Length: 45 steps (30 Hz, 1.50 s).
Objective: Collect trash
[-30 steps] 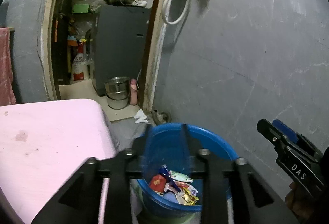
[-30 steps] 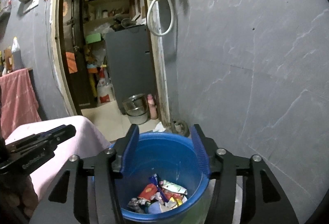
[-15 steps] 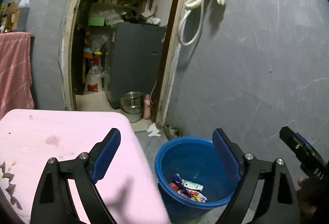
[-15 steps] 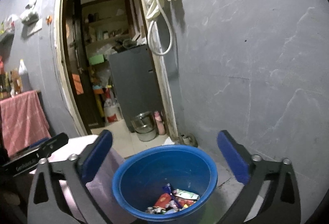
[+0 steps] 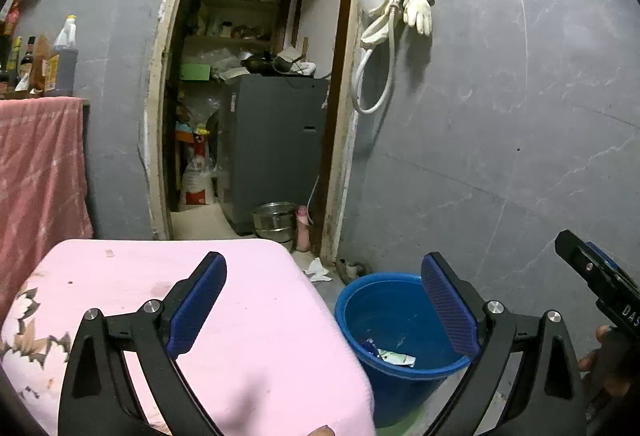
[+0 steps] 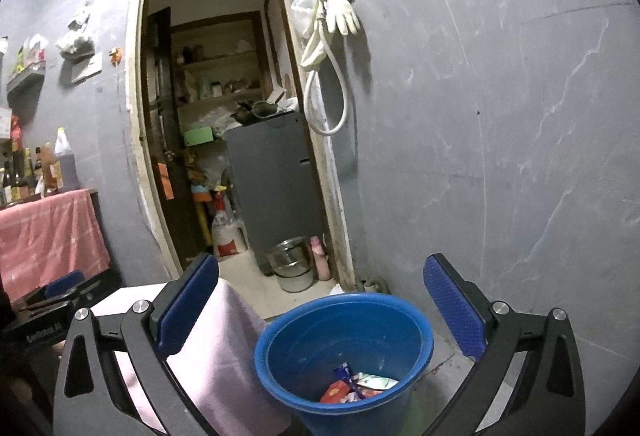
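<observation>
At left, the pink cloth-covered table (image 5: 240,320) lies under the left claw (image 5: 324,310), whose jaws have just been opening and stand apart, empty. Right of it, crumpled wrappers (image 6: 360,386) sit in the round blue plastic bucket (image 6: 344,320), framed by the right claw (image 6: 320,310), also spread wide.

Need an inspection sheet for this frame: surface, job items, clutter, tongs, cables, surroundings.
Surface: pink tabletop, stained, its printed edge worn.
Job's things: blue bucket on the floor beside the table, wrappers at its bottom.
Clutter: crumpled paper on the floor near the doorway.
Tongs: left tongs and right tongs have just been opening; both wide open, nothing between them.
Cables: white hose looped on the wall, with gloves.
Surroundings: grey wall, doorway to a storeroom, steel pot, bottles above a pink cloth.
</observation>
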Motion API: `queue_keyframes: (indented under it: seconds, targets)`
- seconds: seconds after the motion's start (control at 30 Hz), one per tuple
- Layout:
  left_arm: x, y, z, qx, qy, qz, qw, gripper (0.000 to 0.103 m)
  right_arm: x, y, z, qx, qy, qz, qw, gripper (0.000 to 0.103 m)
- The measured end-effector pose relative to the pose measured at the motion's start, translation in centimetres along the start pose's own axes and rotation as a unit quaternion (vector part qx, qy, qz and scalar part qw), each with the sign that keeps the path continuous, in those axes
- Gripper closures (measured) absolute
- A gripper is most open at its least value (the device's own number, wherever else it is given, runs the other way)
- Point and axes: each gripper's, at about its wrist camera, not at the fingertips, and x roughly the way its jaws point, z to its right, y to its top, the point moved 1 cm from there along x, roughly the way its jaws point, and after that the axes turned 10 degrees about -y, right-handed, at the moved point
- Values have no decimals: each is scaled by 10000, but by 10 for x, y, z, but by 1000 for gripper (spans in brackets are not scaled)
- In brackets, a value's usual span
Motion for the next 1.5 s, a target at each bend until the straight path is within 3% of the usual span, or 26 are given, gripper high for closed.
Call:
queue_keyframes:
  seconds: [0.73, 1.5]
  targets:
    - [-112, -42, -20, -135, 517, 166, 9984, 2, -89, -31, -23, -276, 32, 121, 9995, 0]
    - [-138, -99, -5, 15, 775, -64, 9970, 2, -109, -71, -18, -580, -38, -9, 9983, 0]
